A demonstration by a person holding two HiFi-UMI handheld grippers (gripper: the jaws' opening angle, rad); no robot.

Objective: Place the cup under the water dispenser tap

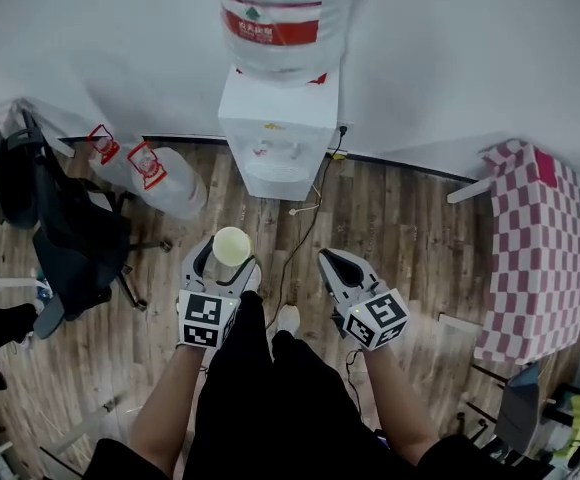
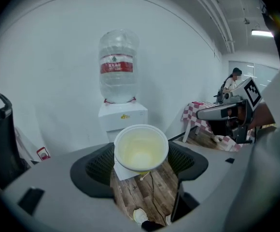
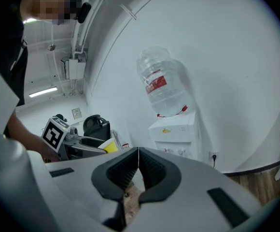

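A pale yellow paper cup (image 1: 231,245) (image 2: 140,148) stands upright and empty between the jaws of my left gripper (image 1: 226,260) (image 2: 140,159), which is shut on it. The white water dispenser (image 1: 277,133) (image 2: 122,115) (image 3: 175,135) with its big clear bottle (image 1: 285,13) (image 2: 117,65) stands against the wall straight ahead, some way beyond the cup. Its taps (image 1: 274,150) sit in the front recess. My right gripper (image 1: 331,268) (image 3: 137,170) is shut and holds nothing, level with the left one. In the right gripper view the cup (image 3: 108,146) shows at the left.
Spare water bottles (image 1: 150,175) lie on the wood floor left of the dispenser. A black office chair (image 1: 65,238) stands at the left. A table with a red checked cloth (image 1: 530,238) is at the right. A white cable (image 1: 305,223) runs across the floor from the dispenser.
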